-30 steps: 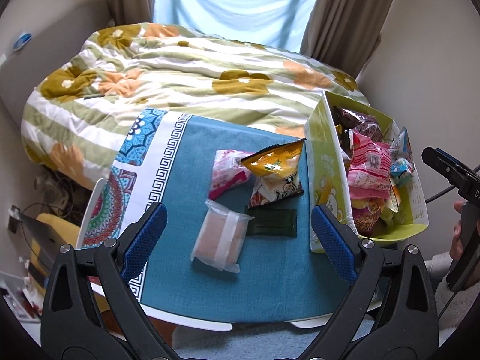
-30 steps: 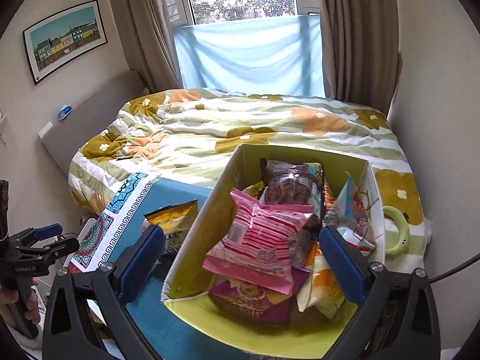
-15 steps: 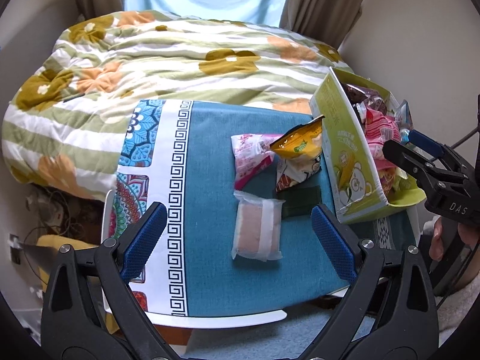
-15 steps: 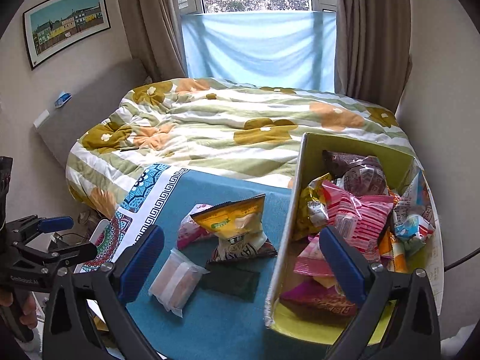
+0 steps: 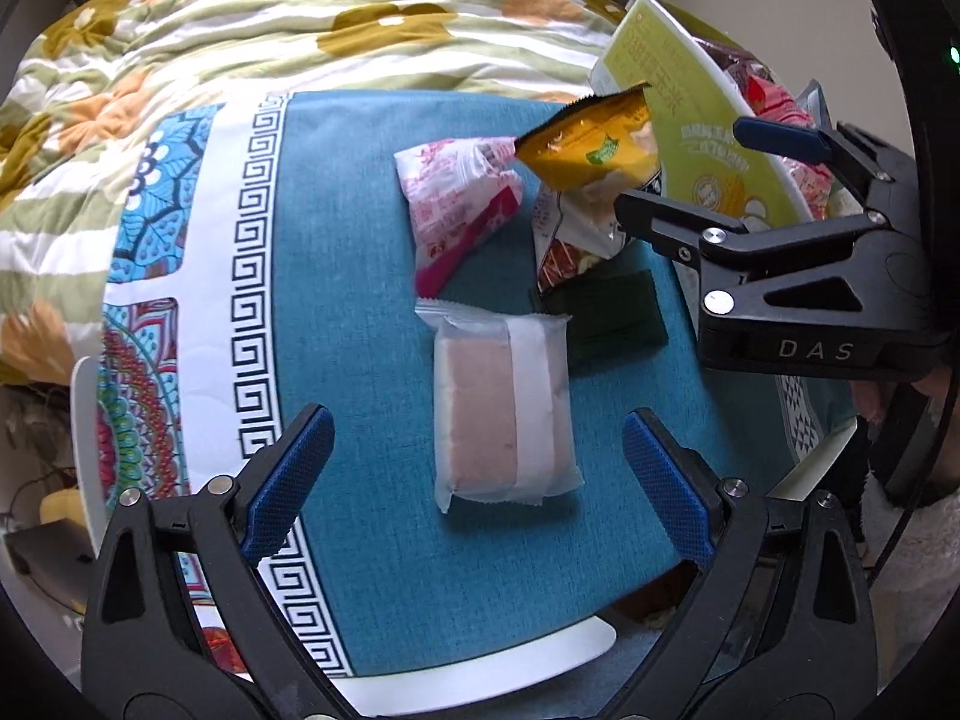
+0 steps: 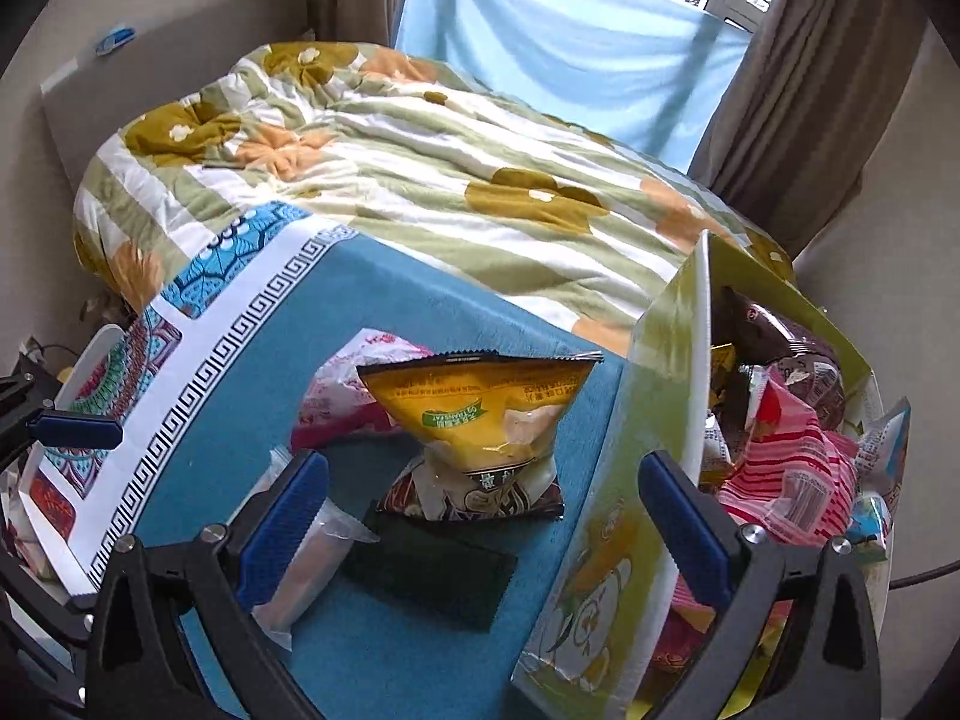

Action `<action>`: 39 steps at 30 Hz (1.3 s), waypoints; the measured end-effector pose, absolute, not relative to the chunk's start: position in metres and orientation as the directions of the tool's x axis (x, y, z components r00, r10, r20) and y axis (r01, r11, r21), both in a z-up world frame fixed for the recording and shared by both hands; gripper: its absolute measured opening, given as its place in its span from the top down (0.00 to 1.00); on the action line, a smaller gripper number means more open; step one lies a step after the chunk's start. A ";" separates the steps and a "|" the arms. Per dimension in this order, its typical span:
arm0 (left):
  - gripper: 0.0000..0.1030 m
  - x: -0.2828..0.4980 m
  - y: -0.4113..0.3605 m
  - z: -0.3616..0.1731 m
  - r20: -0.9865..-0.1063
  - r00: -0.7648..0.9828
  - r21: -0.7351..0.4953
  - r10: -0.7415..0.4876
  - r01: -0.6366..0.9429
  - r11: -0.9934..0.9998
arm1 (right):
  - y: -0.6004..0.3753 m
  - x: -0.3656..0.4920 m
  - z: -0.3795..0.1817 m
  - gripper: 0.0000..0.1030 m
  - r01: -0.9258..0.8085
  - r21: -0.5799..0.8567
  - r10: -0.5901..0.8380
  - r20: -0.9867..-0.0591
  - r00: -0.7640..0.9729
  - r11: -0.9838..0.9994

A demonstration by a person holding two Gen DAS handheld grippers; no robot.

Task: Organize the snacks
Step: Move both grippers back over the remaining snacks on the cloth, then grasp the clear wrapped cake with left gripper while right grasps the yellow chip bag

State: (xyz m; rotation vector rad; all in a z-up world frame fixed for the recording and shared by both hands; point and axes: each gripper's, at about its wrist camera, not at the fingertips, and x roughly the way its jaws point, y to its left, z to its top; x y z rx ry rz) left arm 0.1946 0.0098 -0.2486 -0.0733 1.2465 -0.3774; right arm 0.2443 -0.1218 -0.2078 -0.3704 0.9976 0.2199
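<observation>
Left tongs (image 5: 474, 480) released, jaws wide, nothing between the pads; they hang above the clear-wrapped pink wafer pack (image 5: 501, 408), which lies flat on the teal-clothed surface (image 5: 336, 276), apart from both pads.

Right tongs (image 6: 480, 516) also released, jaws wide and empty, aimed at the yellow chip bag (image 6: 480, 414). That bag stands propped with its serrated top edge up, on top of a brown-printed packet (image 6: 474, 501); a dark green flat packet (image 6: 432, 570) lies just in front, partly under the brown one. A pink-and-white pouch (image 5: 456, 204) lies behind, touching the yellow bag's corner.

Green carton (image 6: 660, 396) stands at the right edge of the surface, already heaped with snacks, including a red-and-white striped bag (image 6: 786, 468) near the top. Four or five snacks are not yet boxed.

Risks, judged:
- Yellow bag is inflated and glossy; a pinch on the puffed middle may squirt it out or crush the chips. The sealed top edge looks safer
- Closing low could catch the brown packet too and drag the stack
- The right tongs' outer pad sits just beside the carton wall; a sideways drift could push the carton towards the surface edge
- Carton is near full; another bag may slide off the heap
- Both tongs work close together over the same cluster, so a collision is possible
</observation>
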 end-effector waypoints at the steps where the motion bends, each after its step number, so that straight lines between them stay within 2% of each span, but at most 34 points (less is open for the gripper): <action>1: 0.07 0.196 0.005 -0.259 -0.913 0.254 -0.258 -0.318 0.242 0.935 | -0.119 0.249 -0.215 0.00 -0.358 -0.223 -0.010 -0.860 0.510 0.907; 7: 0.07 0.205 -0.020 -0.299 -0.932 0.219 -0.232 -0.289 0.252 0.940 | -0.113 0.272 -0.239 0.00 -0.420 -0.265 -0.056 -0.893 0.447 0.868; 16: 0.11 0.213 -0.039 -0.310 -0.932 0.266 -0.174 -0.248 0.271 0.947 | -0.108 0.289 -0.258 0.00 -0.464 -0.277 -0.102 -0.925 0.366 0.842; 18: 0.19 0.213 -0.042 -0.309 -0.935 0.284 -0.131 -0.214 0.285 0.949 | -0.106 0.293 -0.261 0.00 -0.467 -0.284 -0.115 -0.927 0.358 0.837; 20: 0.32 0.212 -0.046 -0.309 -0.935 0.291 -0.110 -0.202 0.304 0.946 | -0.105 0.296 -0.264 0.00 -0.471 -0.289 -0.127 -0.930 0.345 0.834; 22: 0.38 0.212 -0.046 -0.307 -0.935 0.288 -0.117 -0.209 0.306 0.945 | -0.103 0.299 -0.266 0.00 -0.480 -0.290 -0.135 -0.933 0.333 0.828; 35: 0.40 0.239 -0.003 -0.304 -0.938 0.284 -0.143 -0.197 0.201 0.969 | -0.097 0.320 -0.273 0.01 -0.512 -0.303 -0.159 -0.939 0.306 0.804; 39: 0.40 0.243 0.009 -0.301 -0.935 0.298 -0.143 -0.193 0.182 0.973 | -0.093 0.320 -0.282 0.11 -0.532 -0.276 -0.147 -0.951 0.272 0.801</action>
